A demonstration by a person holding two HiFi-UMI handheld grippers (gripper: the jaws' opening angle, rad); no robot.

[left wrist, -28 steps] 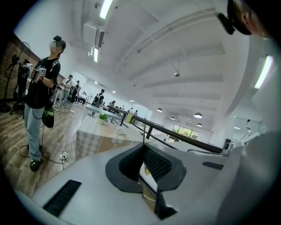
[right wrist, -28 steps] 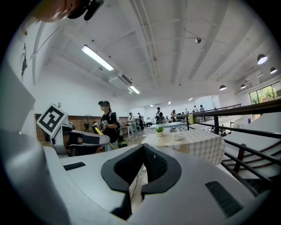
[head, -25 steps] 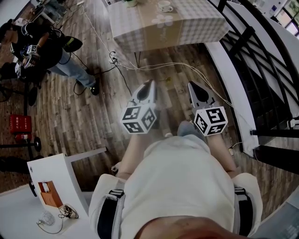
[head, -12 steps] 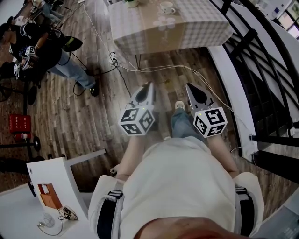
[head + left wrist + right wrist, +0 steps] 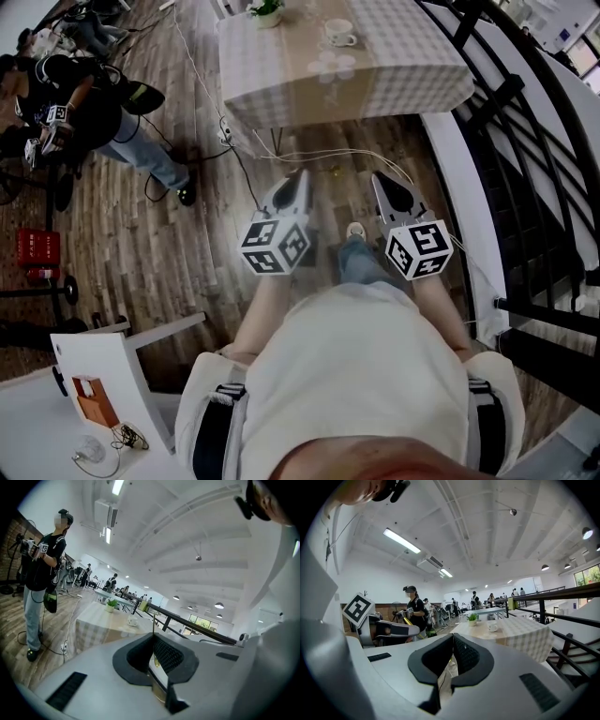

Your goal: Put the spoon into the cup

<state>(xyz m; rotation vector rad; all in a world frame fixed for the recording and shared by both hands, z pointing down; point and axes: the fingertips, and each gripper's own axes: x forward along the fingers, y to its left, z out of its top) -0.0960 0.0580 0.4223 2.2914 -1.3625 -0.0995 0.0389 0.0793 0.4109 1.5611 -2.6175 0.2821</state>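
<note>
Over floor [image 5: 192,248], left gripper [image 5: 301,175], right gripper [image 5: 379,178], both closed

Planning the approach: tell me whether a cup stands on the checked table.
Yes, a white cup stands on the checked table ahead.

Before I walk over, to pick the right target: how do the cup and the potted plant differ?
The cup is white and low; the potted plant has green leaves above a pale pot. In the head view the cup stands nearer the middle of the checked table, while the potted plant sits farther back, to the cup's left. Both stand upright.
</note>
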